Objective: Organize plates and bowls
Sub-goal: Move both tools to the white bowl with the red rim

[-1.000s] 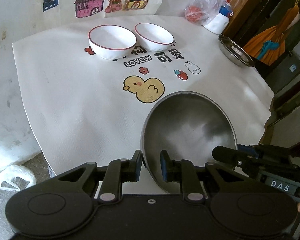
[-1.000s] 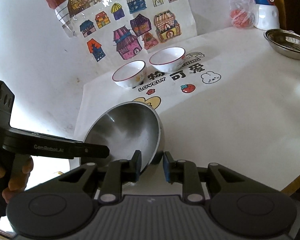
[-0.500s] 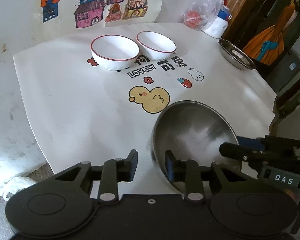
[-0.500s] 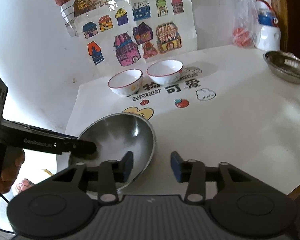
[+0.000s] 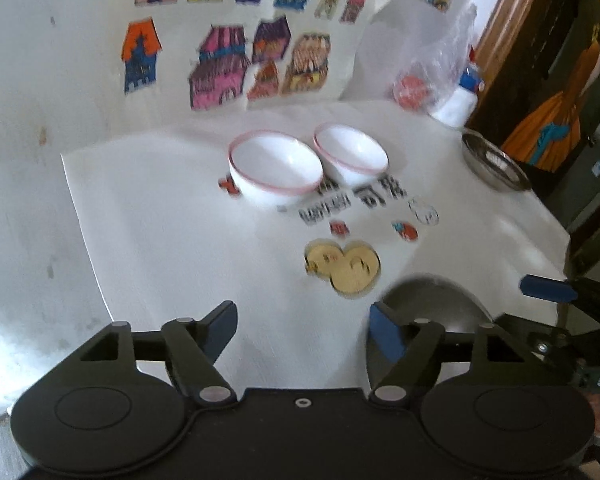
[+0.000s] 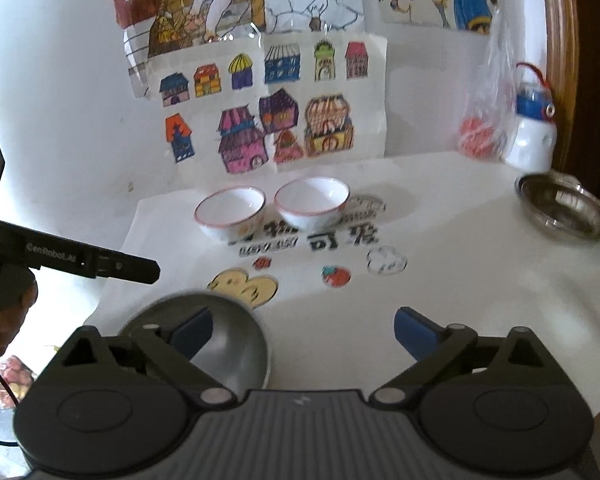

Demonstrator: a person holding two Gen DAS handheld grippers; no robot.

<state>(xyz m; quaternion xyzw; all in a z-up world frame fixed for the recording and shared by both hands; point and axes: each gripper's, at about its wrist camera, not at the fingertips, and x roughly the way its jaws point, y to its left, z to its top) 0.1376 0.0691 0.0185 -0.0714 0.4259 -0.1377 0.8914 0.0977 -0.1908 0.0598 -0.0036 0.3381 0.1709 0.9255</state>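
Both grippers have just been opening and backing up off the steel bowl (image 6: 220,344), which a second ago was pinched by its rim between each pair of fingers and tipped on edge; now it is sitting flat on the worktop (image 6: 460,280), free of any grip. Fingers of the left gripper (image 5: 302,326) are standing spread with nothing between them, the bowl lying behind the right-hand finger at about four o'clock in that view. Fingers of the right gripper (image 6: 302,330) are gaping at their widest, also released, with the bowl at about eight o'clock, partly behind the left-hand finger. That reads as a finished placement, leaving both tools free for the next piece. The steel bowl is looking shallow, wide and dull grey, its inside bare, just beside the yellow duck print (image 6: 242,286). Toward twelve o'clock two white bowls with red rims (image 6: 230,218) are sitting side by side, nearly touching, and a second steel dish (image 6: 566,210) is resting well apart at two o'clock near the edge.
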